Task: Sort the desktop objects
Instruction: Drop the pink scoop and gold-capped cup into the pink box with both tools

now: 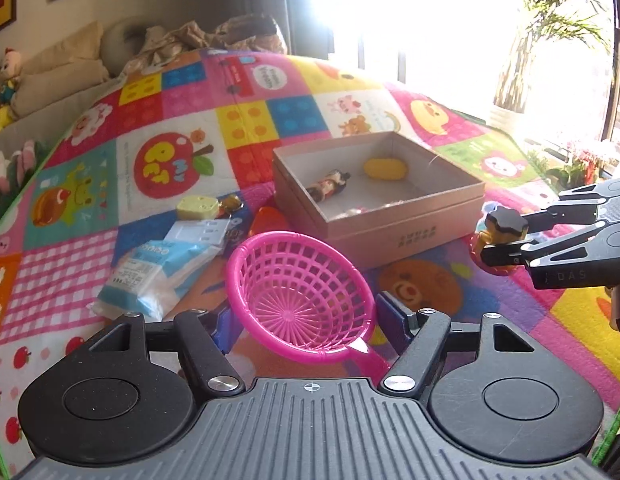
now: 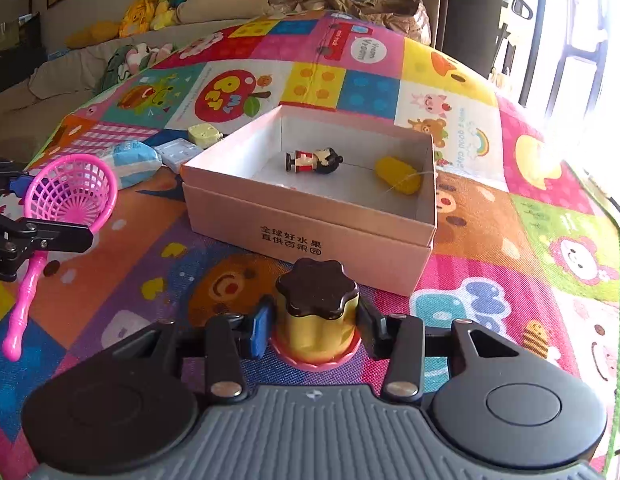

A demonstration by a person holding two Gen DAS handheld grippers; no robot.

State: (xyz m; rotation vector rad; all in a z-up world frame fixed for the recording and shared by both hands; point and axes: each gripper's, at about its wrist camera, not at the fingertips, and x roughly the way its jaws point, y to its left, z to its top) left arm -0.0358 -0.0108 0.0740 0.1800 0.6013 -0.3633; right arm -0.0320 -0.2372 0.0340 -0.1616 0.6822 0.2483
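Note:
A pink open box (image 1: pixel 406 220) (image 2: pixel 310 236) sits on the play mat and holds a small doll figure (image 2: pixel 314 160) and a yellow toy (image 2: pixel 398 174). My left gripper (image 1: pixel 310 320) is around a pink toy strainer (image 1: pixel 302 296) (image 2: pixel 70 196), its fingers at the basket's sides. My right gripper (image 2: pixel 314 328) (image 1: pixel 498 240) stands around a gold jar with a dark flower-shaped lid (image 2: pixel 316 312) (image 1: pixel 504 226), just in front of the box. Whether either grip is tight does not show.
A blue-white packet (image 1: pixel 150 276) (image 2: pixel 130 158), a white plug block (image 1: pixel 198 232), a pale yellow toy (image 1: pixel 198 207) (image 2: pixel 204 134) and an orange item (image 1: pixel 268 218) lie left of the box. A sofa with plush toys (image 2: pixel 158 8) is behind.

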